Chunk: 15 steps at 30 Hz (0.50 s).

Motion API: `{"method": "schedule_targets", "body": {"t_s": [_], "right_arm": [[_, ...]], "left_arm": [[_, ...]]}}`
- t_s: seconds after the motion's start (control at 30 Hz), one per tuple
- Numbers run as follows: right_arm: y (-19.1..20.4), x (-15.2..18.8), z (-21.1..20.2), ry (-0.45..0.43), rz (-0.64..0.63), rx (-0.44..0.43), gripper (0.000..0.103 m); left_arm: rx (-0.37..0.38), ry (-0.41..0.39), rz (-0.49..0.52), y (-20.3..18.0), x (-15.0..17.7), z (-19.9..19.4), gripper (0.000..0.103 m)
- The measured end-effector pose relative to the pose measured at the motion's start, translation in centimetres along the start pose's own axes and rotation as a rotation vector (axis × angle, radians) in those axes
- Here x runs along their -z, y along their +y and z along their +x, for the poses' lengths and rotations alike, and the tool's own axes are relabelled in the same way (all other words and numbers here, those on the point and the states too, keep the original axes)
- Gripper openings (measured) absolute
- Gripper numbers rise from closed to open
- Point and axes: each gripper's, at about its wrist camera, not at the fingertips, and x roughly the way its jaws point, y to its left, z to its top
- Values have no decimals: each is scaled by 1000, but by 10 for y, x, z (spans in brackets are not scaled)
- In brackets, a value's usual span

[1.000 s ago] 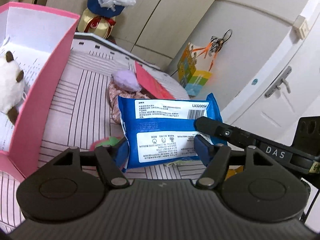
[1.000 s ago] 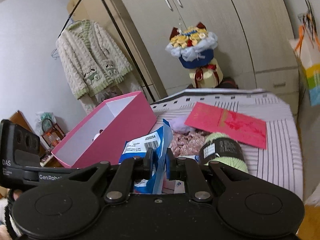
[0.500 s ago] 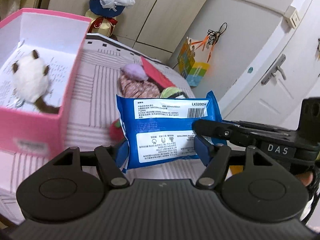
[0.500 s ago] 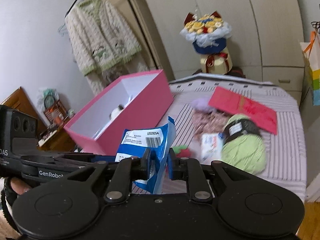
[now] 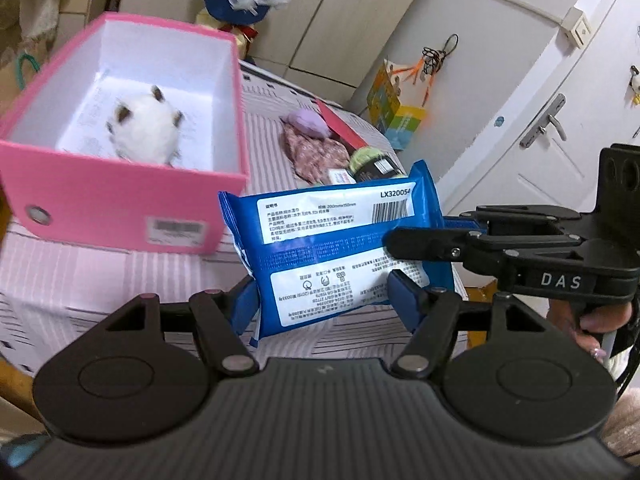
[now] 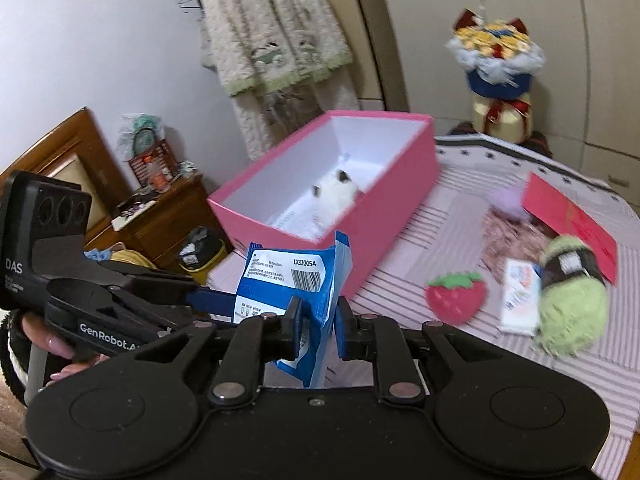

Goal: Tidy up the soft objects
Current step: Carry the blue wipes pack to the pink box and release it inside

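Both grippers, left gripper [image 5: 324, 296] and right gripper [image 6: 316, 330], pinching blue wet-wipes pack [image 5: 336, 248]; best carried level over pink box [image 5: 120, 200], released together.

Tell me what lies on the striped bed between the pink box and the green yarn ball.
In the right wrist view, a red felt strawberry lies between the pink cardboard box and the green yarn ball, on the striped bed.

Bed [image 6: 460, 216] with pink-and-white striped cover carries everything; open pink box [image 6: 384, 216] sits on its left part, red felt strawberry [image 6: 456, 296] just right of the box, then small white packet [image 6: 520, 296] touching green yarn ball [image 6: 572, 312]; behind them pinkish floral cloth [image 6: 512, 240] with purple soft lump [image 6: 508, 200] and flat red envelope [image 6: 568, 220] toward far edge
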Motion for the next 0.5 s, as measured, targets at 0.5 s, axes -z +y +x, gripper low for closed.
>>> {"method": "schedule_targets", "body": {"t_s": [0.5], "right_arm": [[14,-93,60,-73,-70,-14,23]], "left_arm": [[-147,-144,121,43,-82,-20,67]]}}
